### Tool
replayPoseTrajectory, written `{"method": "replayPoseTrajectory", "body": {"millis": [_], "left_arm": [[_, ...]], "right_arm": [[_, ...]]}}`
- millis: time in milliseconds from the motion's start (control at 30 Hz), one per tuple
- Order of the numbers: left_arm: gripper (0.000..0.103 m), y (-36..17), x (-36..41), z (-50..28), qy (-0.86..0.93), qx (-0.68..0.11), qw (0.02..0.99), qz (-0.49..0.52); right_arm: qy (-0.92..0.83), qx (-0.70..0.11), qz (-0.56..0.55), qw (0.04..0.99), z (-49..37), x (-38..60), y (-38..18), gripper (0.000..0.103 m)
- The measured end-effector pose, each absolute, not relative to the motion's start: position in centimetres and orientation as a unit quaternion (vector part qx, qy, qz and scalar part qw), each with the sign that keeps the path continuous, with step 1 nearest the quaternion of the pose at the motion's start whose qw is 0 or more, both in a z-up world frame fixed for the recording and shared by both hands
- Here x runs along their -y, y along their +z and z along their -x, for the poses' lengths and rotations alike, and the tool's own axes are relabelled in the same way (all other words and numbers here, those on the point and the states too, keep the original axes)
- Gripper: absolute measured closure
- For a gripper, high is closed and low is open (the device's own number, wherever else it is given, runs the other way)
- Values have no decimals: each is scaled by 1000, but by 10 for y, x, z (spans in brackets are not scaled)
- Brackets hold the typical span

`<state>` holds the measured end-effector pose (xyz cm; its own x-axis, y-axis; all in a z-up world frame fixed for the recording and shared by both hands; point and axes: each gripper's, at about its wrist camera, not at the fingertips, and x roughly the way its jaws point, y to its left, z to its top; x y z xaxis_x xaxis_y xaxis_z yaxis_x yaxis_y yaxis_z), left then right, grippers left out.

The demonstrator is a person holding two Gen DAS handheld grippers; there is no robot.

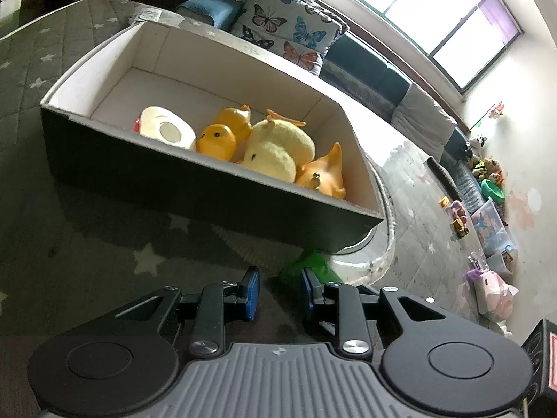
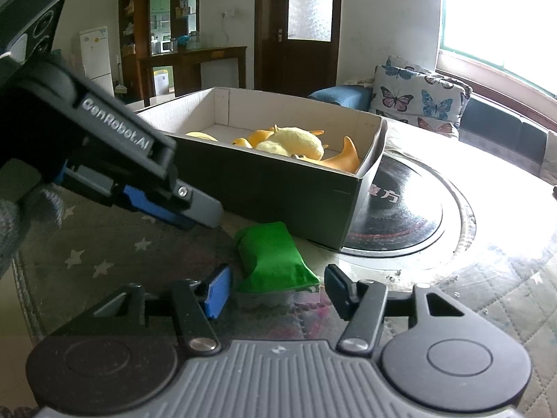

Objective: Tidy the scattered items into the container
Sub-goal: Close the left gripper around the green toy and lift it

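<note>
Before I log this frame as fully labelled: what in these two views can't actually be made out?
- Green packet, left wrist view: mostly hidden behind the box corner and the left gripper.
- Red item in the box: only a sliver shows behind the white roll.
- Box floor, right wrist view: blocked by the near wall.
- Floor toys, left wrist view: too small to identify.
- Right gripper: open around the packet; contact unclear.
</note>
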<state>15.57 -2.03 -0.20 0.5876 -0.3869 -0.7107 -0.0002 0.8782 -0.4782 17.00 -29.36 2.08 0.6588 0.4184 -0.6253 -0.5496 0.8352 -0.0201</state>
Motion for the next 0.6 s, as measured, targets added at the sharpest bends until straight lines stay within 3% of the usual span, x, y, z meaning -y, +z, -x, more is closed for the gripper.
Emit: {"method": "replayPoseTrajectory", "body": {"millis": [600], "left_arm": [[72,-3,46,-185,-146,-448,860,197]], "right_arm": [[292,-318,117,894,-182,298,19,49]]}}
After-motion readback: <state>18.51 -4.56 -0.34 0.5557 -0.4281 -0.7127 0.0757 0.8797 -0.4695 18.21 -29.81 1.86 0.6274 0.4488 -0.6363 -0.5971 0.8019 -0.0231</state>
